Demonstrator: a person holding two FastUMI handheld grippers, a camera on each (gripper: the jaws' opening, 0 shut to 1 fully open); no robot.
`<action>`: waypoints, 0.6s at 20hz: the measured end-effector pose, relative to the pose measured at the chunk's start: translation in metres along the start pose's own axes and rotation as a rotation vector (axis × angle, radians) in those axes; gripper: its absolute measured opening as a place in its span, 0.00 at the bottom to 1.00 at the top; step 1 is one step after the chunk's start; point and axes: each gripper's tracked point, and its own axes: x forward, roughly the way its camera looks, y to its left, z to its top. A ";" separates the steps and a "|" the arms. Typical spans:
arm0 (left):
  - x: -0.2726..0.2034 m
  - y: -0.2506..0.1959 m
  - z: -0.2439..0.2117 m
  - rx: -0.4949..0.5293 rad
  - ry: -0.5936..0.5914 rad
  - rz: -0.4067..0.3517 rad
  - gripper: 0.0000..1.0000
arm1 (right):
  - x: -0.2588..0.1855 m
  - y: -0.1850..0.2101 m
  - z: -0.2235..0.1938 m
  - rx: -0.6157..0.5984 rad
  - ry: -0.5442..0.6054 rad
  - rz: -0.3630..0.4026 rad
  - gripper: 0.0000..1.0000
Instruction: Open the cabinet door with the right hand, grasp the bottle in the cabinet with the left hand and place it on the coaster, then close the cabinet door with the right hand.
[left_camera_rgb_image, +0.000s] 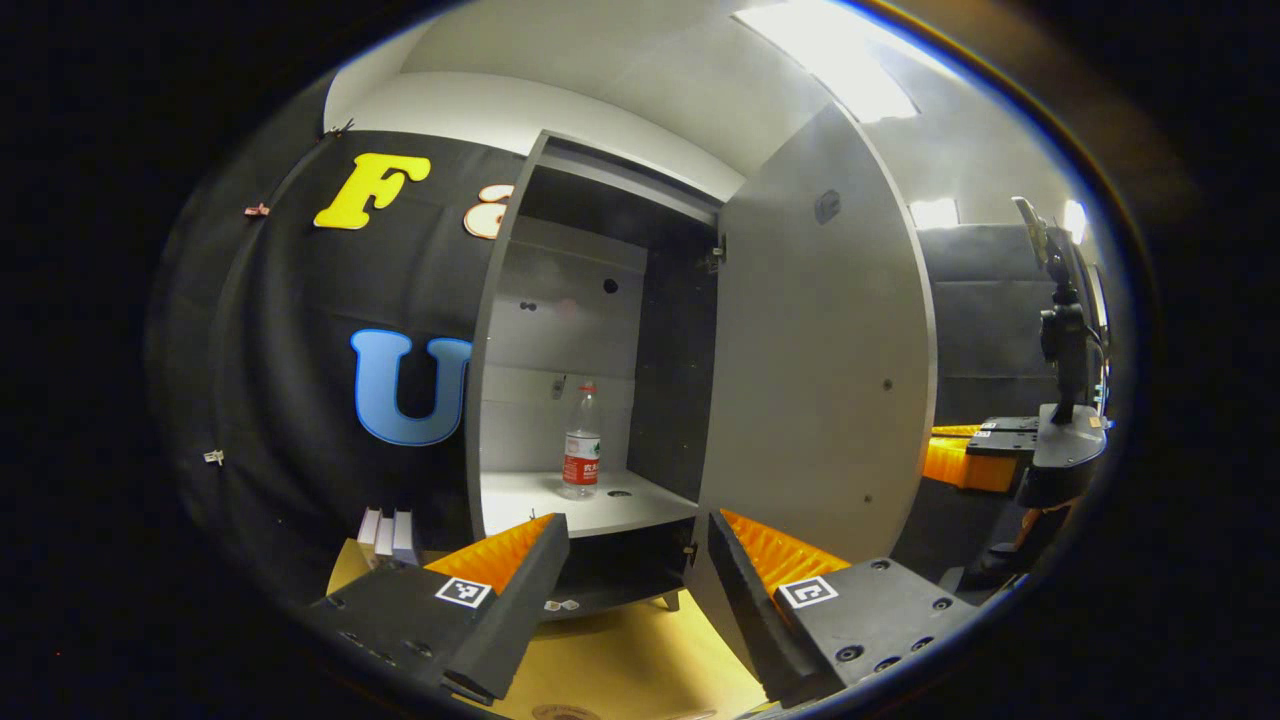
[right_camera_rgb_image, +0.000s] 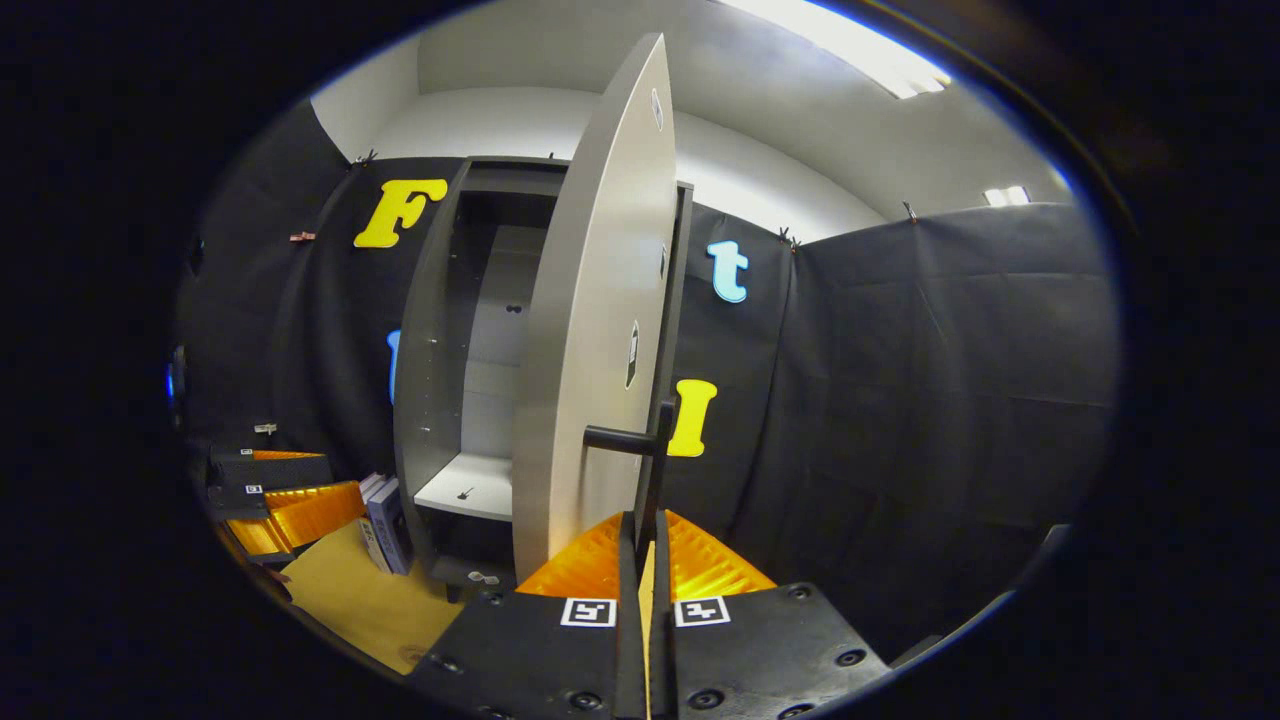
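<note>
Right gripper (right_camera_rgb_image: 640, 545) fingers clenched on the door handle (right_camera_rgb_image: 640, 450), frame centre, holding the cabinet door (left_camera_rgb_image: 820, 340) wide so access stays clear. Left gripper (left_camera_rgb_image: 635, 550) fingers released, lined up on the bottle (left_camera_rgb_image: 581, 445) standing mid-frame on the shelf (left_camera_rgb_image: 590, 505).

From where I sit, nothing legible: the bottle (left_camera_rgb_image: 581, 441), centre of the left gripper view on the cabinet shelf (left_camera_rgb_image: 590, 505), wears a red-and-white label whose print is too small for me to read.
</note>
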 end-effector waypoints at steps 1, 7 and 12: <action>0.007 -0.006 0.001 0.002 -0.004 0.002 0.89 | 0.001 -0.009 0.001 0.014 -0.001 0.008 0.07; 0.051 -0.038 -0.008 0.017 0.006 0.021 0.89 | 0.007 -0.049 -0.006 0.037 -0.009 0.104 0.05; 0.087 -0.042 -0.015 0.013 0.005 0.089 0.89 | 0.011 -0.076 -0.009 0.033 -0.017 0.188 0.05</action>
